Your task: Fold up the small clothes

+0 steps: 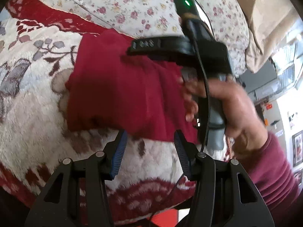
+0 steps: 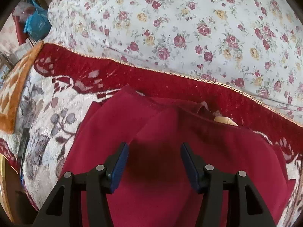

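A dark red garment (image 1: 121, 92) lies folded on a plush white and red blanket (image 1: 34, 98). My left gripper (image 1: 150, 136) is open and empty, just short of the garment's near edge. The right gripper's black body (image 1: 189, 51) hovers over the garment's right side, held by a hand (image 1: 227, 102). In the right wrist view the garment (image 2: 170, 124) fills the lower frame, with a pale label (image 2: 225, 121) at its far edge. My right gripper (image 2: 154, 147) is open and empty, right above the cloth.
A floral sheet (image 2: 189, 28) lies beyond the blanket's red border (image 2: 151, 77). An orange patterned cushion (image 2: 15, 87) and blue bag (image 2: 36, 24) sit at the left. A beige pillow (image 1: 265, 19) and room furniture are at the right.
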